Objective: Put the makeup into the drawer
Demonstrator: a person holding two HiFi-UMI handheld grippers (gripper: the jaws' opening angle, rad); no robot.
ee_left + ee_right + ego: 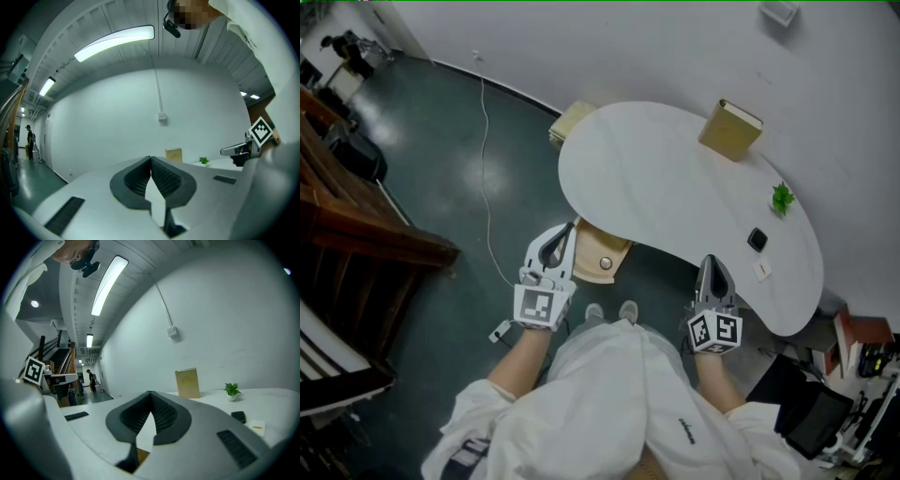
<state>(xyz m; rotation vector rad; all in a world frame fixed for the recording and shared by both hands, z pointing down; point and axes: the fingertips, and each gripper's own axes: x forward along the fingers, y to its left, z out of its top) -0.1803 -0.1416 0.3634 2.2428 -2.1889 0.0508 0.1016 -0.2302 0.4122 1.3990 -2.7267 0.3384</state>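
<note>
Two grippers are held out in front of me, and both are empty. On the left, the left gripper has its jaws pressed tip to tip with nothing between them. It points toward the near edge of the white table.

Just right of it, tucked under the table's rim, sits the pale wooden drawer with a round knob. From above I cannot tell whether it is pulled out or pushed home.

Further right, the right gripper is likewise closed on nothing. Beyond it a tan book stands at the back of the tabletop. The small black case, which I take for the makeup, lies flat on the table well apart from the drawer. A white slip lies just beside the case, and a little plant is further right.

As I judge it, the case suits the right gripper, which is nearer. I would spread the jaws wide before going down and come squarely over the case. The pads should meet two opposite edges and stay off the slip. I would close gently, since a flat, low thing may skid on that smooth top. The left gripper can see to the knob if the drawer needs pulling.
</note>
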